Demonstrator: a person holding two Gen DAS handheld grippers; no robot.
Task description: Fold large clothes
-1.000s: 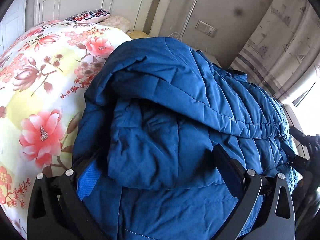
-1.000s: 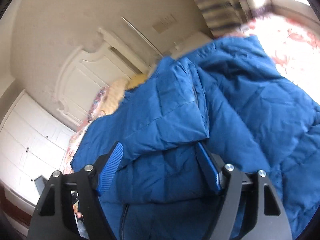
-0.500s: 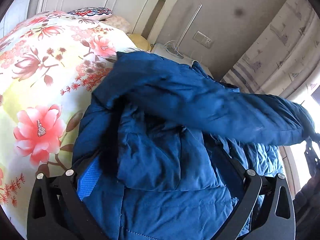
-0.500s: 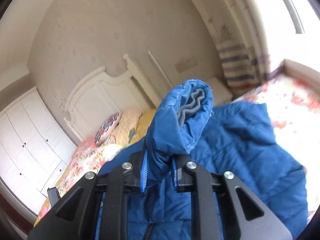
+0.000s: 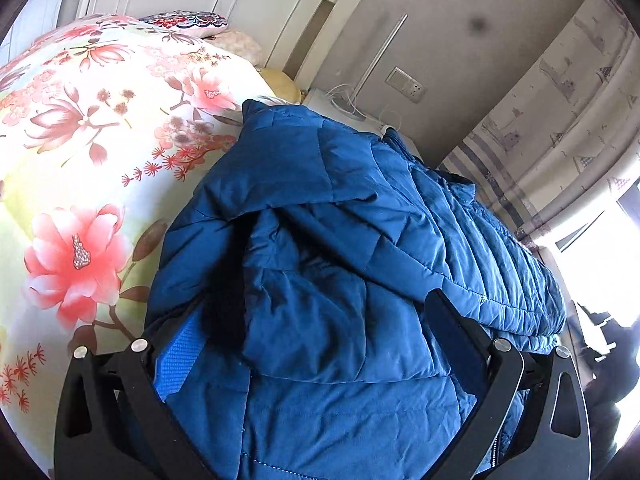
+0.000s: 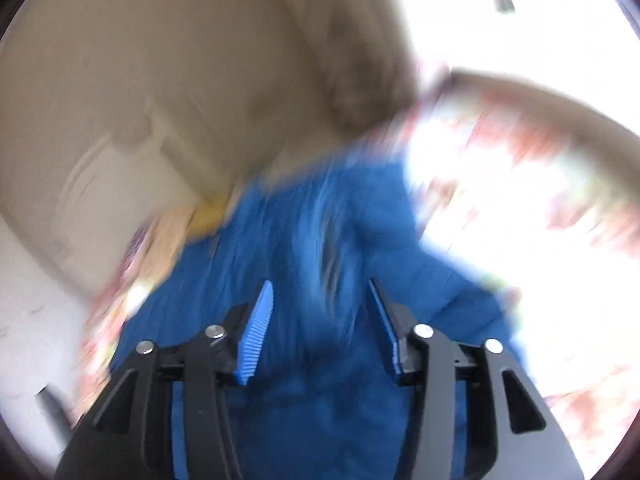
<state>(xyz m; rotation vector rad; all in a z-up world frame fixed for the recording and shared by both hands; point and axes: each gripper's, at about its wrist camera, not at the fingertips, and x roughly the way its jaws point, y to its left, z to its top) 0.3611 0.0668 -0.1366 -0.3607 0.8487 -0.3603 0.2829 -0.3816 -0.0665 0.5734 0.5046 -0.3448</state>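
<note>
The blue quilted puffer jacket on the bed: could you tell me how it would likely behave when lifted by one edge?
The blue quilted puffer jacket would probably flop and sag, since it lies in soft folds. Its puffy quilting suggests it is light for its bulk. The smooth shell may slip.

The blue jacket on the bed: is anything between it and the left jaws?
Nothing visible. The blue jacket lies on the floral quilt with its padded fabric directly between the wide jaws of the left gripper; no other object sits in that gap.
</note>
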